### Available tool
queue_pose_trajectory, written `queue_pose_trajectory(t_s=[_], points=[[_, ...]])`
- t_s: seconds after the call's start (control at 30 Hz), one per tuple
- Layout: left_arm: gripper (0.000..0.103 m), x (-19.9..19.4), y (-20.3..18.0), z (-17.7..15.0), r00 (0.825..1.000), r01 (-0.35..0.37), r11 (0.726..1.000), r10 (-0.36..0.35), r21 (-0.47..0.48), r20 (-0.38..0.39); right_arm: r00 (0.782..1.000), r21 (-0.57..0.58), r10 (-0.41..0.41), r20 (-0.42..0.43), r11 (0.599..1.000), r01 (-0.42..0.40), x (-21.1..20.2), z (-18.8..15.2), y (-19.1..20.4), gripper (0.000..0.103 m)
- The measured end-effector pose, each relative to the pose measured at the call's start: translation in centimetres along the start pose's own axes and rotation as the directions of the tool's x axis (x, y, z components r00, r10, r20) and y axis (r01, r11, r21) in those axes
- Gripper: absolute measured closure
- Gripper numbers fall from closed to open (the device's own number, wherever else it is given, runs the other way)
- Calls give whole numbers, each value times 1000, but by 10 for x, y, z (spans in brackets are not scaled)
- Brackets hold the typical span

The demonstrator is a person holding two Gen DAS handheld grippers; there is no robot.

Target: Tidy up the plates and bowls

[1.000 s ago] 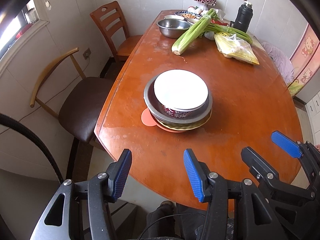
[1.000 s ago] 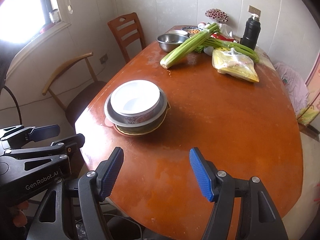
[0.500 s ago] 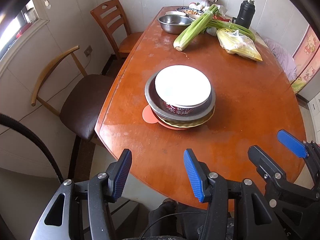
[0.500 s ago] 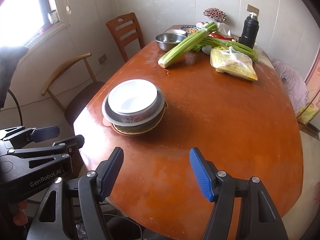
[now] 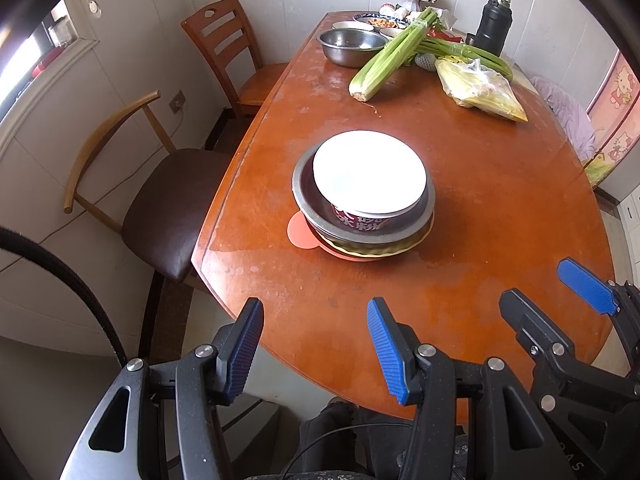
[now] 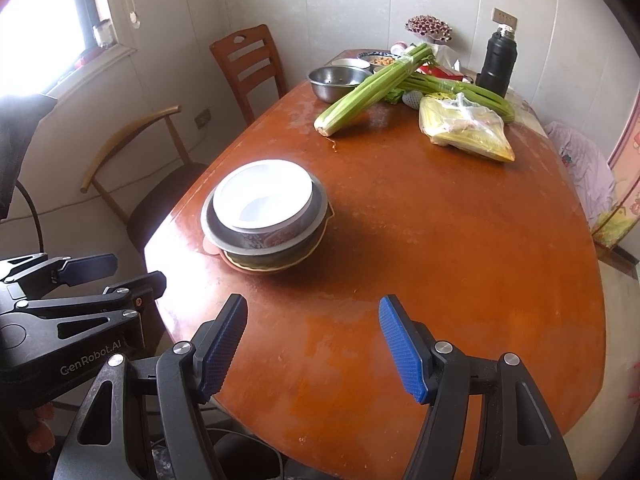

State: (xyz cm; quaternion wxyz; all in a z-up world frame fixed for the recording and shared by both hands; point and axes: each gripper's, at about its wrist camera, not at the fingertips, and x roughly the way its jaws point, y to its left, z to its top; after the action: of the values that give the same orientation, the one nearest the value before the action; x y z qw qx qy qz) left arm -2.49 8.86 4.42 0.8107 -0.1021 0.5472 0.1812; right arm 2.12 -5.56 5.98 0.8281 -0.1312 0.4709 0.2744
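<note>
1. The white bowl sits nested in a steel bowl, stacked on a yellow plate and an orange mat, near the desk's left edge; bare wood lies between the stack and both grippers.
2. Beyond the stack lie celery, a plastic bag, another steel bowl and a black flask.
3. Only the left wrist view shows the red lettering on the white bowl's side.
4. The left gripper and right gripper hang over the desk's near edge, ribbed blue pads wide apart, holding nothing.

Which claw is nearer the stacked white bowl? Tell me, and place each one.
Left, though only slightly. The left claw hangs open at the table's near edge, straight in front of the white bowl. The right claw hangs open farther right, with the bowl ahead to its left.
</note>
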Motion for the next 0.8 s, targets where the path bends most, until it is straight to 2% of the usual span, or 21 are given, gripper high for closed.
queue_pose_trajectory(t_s=[0.6,0.8], points=[[49,4,-1,2,1000,-12,1000,12,7,-10,1000,-9,-9,7,1000,9,0,5,3,33],[49,5,1,12,999,27,1000,-27,-9,20,1000,-9,-12,8,1000,12,3,7,-2,33]])
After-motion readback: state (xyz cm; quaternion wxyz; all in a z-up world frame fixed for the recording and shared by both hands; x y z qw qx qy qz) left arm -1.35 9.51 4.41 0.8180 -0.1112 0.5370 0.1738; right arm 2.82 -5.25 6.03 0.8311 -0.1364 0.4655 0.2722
